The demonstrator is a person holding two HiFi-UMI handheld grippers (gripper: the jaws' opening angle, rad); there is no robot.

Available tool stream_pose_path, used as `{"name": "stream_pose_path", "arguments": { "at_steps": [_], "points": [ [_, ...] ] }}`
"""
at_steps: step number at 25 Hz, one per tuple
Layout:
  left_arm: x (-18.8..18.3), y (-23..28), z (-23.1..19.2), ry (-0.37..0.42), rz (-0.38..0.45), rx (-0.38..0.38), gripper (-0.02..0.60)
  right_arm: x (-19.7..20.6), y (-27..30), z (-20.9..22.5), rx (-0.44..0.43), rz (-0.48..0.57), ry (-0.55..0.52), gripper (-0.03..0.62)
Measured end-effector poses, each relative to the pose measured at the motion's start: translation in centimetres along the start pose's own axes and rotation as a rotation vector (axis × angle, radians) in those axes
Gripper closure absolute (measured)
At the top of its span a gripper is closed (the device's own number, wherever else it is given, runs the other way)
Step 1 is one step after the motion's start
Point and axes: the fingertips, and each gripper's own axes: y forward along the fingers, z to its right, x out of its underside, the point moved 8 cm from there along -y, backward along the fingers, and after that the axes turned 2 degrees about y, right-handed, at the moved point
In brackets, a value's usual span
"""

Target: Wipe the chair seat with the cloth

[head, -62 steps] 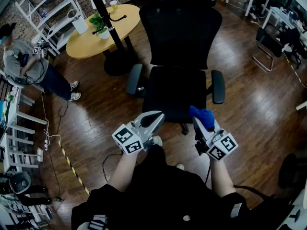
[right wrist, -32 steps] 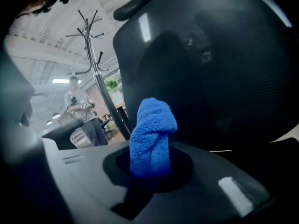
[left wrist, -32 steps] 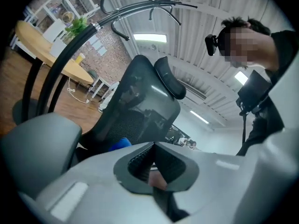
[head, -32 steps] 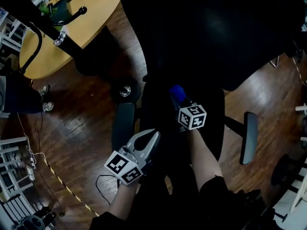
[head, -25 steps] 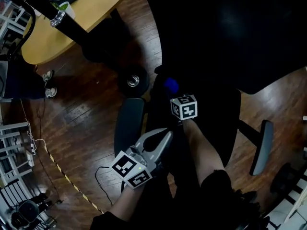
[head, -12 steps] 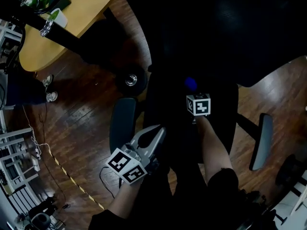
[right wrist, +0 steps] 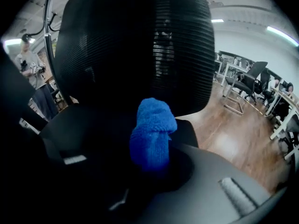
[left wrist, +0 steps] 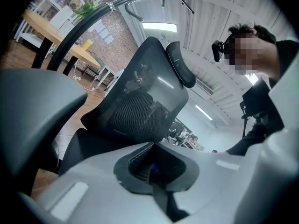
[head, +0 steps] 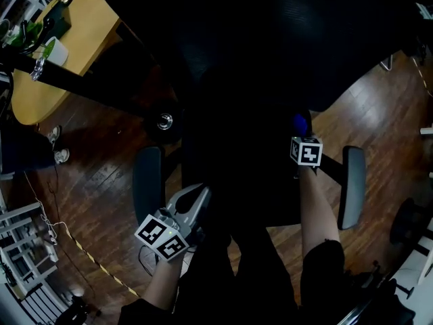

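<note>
The right gripper [head: 302,134], clamped on the cloth [right wrist: 152,134], has slid to the seat's [head: 250,181] right edge (left gripper [head: 197,196] closed, empty, by the front-left corner).

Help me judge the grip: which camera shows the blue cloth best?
The right gripper view: the blue cloth stands mid-picture, pinched in the right gripper, chair seat behind. The head view shows only its small blue tip past the marker cube. The left gripper view shows at most a blue speck.
</note>
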Motion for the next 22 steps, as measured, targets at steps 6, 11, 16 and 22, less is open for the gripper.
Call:
{"name": "stream_pose_path", "arguments": {
  "at_steps": [6,11,16,22],
  "points": [
    [-0.3,0.9,0.7,0.019,0.014,0.005,0.578,-0.1,-1.1,1.3,-0.030,0.018,0.032,0.554],
    [-0.3,0.2,1.0,0.024,0.029,0.005,0.578,0.1,-0.8,1.5,-0.041,0.006,0.043,0.554],
    [-0.3,-0.5,1.2,0.021,0.046,0.013,0.578,-0.8,-0.5,-4.1,-0.088,0.021,0.023,0.554],
    [-0.2,-0.9,1.2,0.014,0.074,0.023,0.578,-1.6,2.6,-20.5,-0.415,-0.003,-0.046,0.554]
  ]
}}
